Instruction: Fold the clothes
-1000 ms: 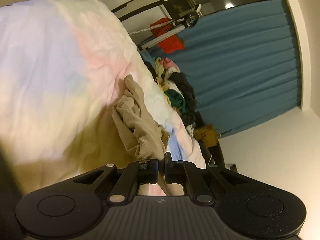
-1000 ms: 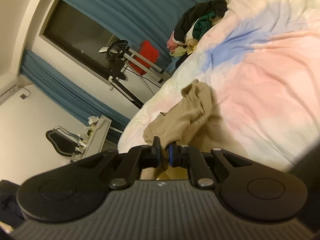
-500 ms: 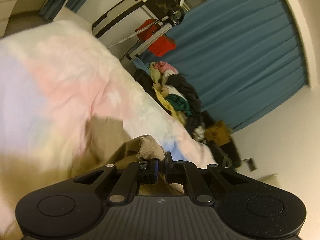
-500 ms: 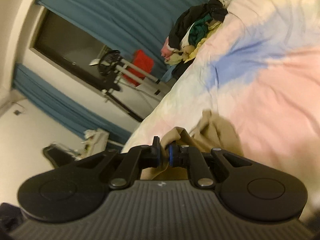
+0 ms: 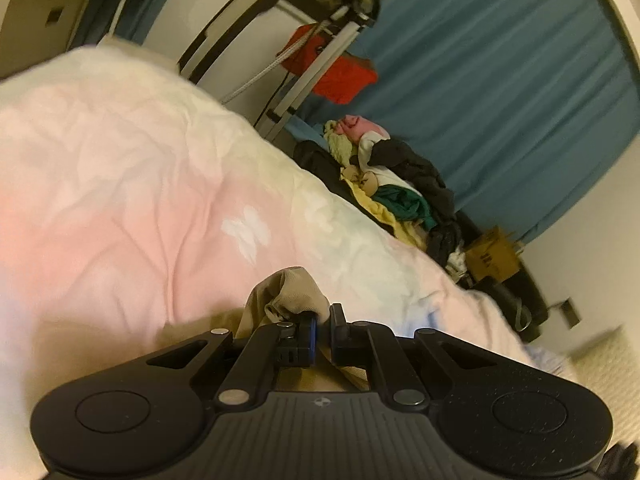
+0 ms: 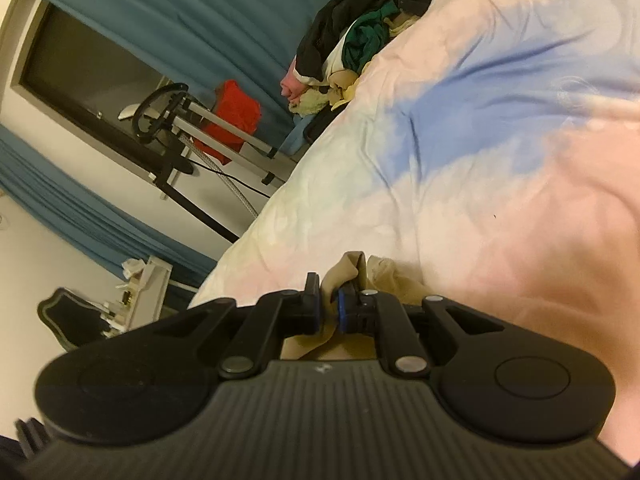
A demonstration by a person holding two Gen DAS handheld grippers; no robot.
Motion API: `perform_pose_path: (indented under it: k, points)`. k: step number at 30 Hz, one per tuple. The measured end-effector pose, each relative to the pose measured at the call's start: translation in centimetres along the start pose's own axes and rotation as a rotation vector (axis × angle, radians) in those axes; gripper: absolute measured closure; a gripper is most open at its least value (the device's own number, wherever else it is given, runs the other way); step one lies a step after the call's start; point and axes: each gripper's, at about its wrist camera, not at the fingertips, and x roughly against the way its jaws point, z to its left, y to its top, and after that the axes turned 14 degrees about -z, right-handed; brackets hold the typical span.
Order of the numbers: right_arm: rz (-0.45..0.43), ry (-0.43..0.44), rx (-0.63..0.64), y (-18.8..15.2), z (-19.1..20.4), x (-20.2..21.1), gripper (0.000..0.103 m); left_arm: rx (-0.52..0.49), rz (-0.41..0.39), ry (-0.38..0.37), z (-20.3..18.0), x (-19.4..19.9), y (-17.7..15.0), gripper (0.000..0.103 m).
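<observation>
A tan ribbed garment [image 5: 288,292] bunches just above my left gripper [image 5: 323,330], whose jaws are shut on a fold of it. In the right wrist view the same tan garment [image 6: 352,272] pokes up between the blue pads of my right gripper [image 6: 329,312], which is shut on its edge. Both grippers sit low over the pastel bedspread [image 5: 140,200], pink, white and blue [image 6: 480,152]. Most of the garment is hidden below the gripper bodies.
A heap of mixed clothes [image 5: 392,184] lies at the far edge of the bed, also in the right wrist view as the clothes heap [image 6: 360,36]. Behind stand a metal rack with a red bag [image 5: 340,72], blue curtains [image 5: 500,60] and a cardboard box [image 5: 494,256].
Both grippers have pulled back across the bed with the tan garment; it went from lying spread ahead to bunched tight at the fingertips. More of the bedspread shows ahead of them.
</observation>
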Motion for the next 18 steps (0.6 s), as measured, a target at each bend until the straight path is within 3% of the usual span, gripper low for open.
perform_pose_path:
  k: [10, 11, 12, 13, 14, 15, 16, 17, 18]
  points:
    - [0.026, 0.033, 0.147, -0.3, 0.4, -1.7, 0.088, -0.172, 0.0, 0.01, -0.3, -2.2, -1.6, 0.094]
    - [0.031, 0.036, 0.164, -0.3, 0.6, -1.7, 0.086, -0.185, 0.0, 0.017, -0.5, -2.2, -1.7, 0.09]
    - [0.029, 0.049, 0.183, -0.3, 1.0, -1.5, 0.077, -0.196, 0.002, 0.023, -0.6, -2.2, -1.7, 0.086]
    - [0.026, 0.063, 0.203, -0.3, 1.4, -1.2, 0.055, -0.206, 0.002, 0.019, -0.8, -2.0, -1.7, 0.075]
    - [0.023, 0.077, 0.222, -0.3, 1.7, -1.0, 0.041, -0.217, 0.002, 0.014, -0.9, -1.7, -1.7, 0.059]
    - [0.005, 0.095, 0.239, -0.3, 2.1, -0.5, 0.017, -0.228, 0.002, 0.009, -1.1, -1.5, -1.8, 0.048]
    - [-0.002, 0.106, 0.257, -0.5, 2.4, 0.1, 0.013, -0.241, 0.001, 0.005, -1.3, -1.2, -1.8, 0.03]
    - [-0.009, 0.117, 0.275, -0.6, 2.8, 0.6, 0.014, -0.264, -0.009, 0.005, -1.6, -0.9, -1.9, 0.019]
    - [-0.016, 0.128, 0.292, -0.8, 3.1, 1.2, 0.014, -0.288, -0.015, 0.005, -1.9, -0.5, -2.0, 0.017]
